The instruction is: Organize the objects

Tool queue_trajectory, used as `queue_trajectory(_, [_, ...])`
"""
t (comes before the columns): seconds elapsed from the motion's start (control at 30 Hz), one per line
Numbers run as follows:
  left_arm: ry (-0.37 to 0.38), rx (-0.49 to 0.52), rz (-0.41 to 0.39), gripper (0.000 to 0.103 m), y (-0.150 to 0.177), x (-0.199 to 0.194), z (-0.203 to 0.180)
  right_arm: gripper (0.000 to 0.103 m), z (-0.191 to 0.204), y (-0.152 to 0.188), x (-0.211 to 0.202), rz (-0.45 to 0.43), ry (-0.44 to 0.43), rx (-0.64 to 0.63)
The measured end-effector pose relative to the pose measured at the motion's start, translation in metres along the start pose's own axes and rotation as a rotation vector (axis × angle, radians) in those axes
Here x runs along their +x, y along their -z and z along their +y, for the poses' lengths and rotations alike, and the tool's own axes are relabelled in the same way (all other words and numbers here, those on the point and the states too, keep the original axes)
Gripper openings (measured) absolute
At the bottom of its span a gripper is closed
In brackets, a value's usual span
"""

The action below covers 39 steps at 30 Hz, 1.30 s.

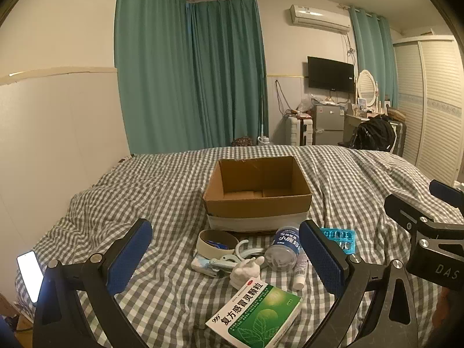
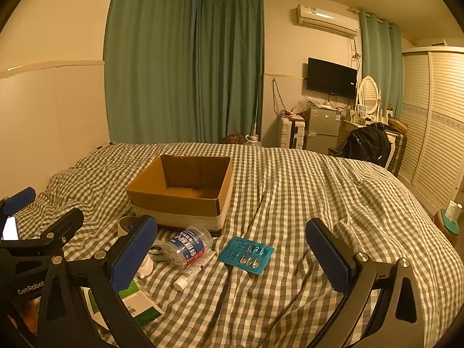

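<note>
Clutter lies on the checked bed (image 1: 150,191) in the lower middle of both views, just in front of an open cardboard box (image 1: 256,200) that looks empty and has a white band round its base. Nearest the left camera is a green and white medicine box (image 1: 256,311) marked "999" with large Chinese characters. Behind it are a small white figurine (image 1: 246,269), a grey clip (image 1: 232,256), a roll of tape (image 1: 216,242), a clear jar (image 1: 282,249) lying on its side with a blue Chinese label, a small white tube (image 1: 300,269) and a blue blister pack (image 2: 246,255). At the lower left edge of the left view a lit phone (image 1: 30,272) lies on the bed.

Left tongs (image 1: 226,261) hang spread wide above the pile, blue pads apart, holding nothing. Right tongs (image 2: 232,261) are equally wide and empty, just above the blister pack. "GenRobot" is printed on the left tool body, "DAS" on the right one. A television (image 1: 330,72) hangs on the far wall.
</note>
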State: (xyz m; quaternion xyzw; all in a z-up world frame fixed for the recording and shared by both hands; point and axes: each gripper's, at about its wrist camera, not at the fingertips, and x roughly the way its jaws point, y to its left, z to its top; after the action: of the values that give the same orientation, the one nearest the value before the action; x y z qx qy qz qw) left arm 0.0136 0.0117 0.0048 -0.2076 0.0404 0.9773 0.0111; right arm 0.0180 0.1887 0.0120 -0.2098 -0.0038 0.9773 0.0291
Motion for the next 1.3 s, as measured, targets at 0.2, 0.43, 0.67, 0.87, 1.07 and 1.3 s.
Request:
queue_trajectory(0.2, [0.037, -0.014, 0.029, 0.103, 0.002, 0.000, 0.002, 0.103, -0.001, 0.001, -0.003, 0.003, -0.002, 0.001])
queue_trajectory(0.43, [0.056, -0.006, 0.026, 0.103, 0.003, -0.008, 0.001, 0.103, -0.001, 0.000, -0.009, -0.004, -0.010, 0.006])
queue_trajectory(0.67, [0.040, -0.015, 0.005, 0.103, 0.000, -0.014, 0.004, 0.103, 0.000, -0.001, -0.011, -0.008, -0.007, 0.006])
queue_trajectory(0.87, [0.042, -0.014, 0.006, 0.103, 0.001, -0.015, 0.005, 0.103, 0.000, 0.000, -0.011, -0.006, -0.008, 0.004])
queue_trajectory(1.07, [0.046, -0.006, 0.000, 0.103, 0.001, -0.021, 0.003, 0.103, 0.002, 0.000, -0.013, -0.010, -0.008, 0.003])
queue_trajectory(1.3, [0.040, -0.006, -0.031, 0.103, -0.002, -0.031, 0.005, 0.103, 0.004, -0.002, -0.019, -0.020, -0.011, -0.007])
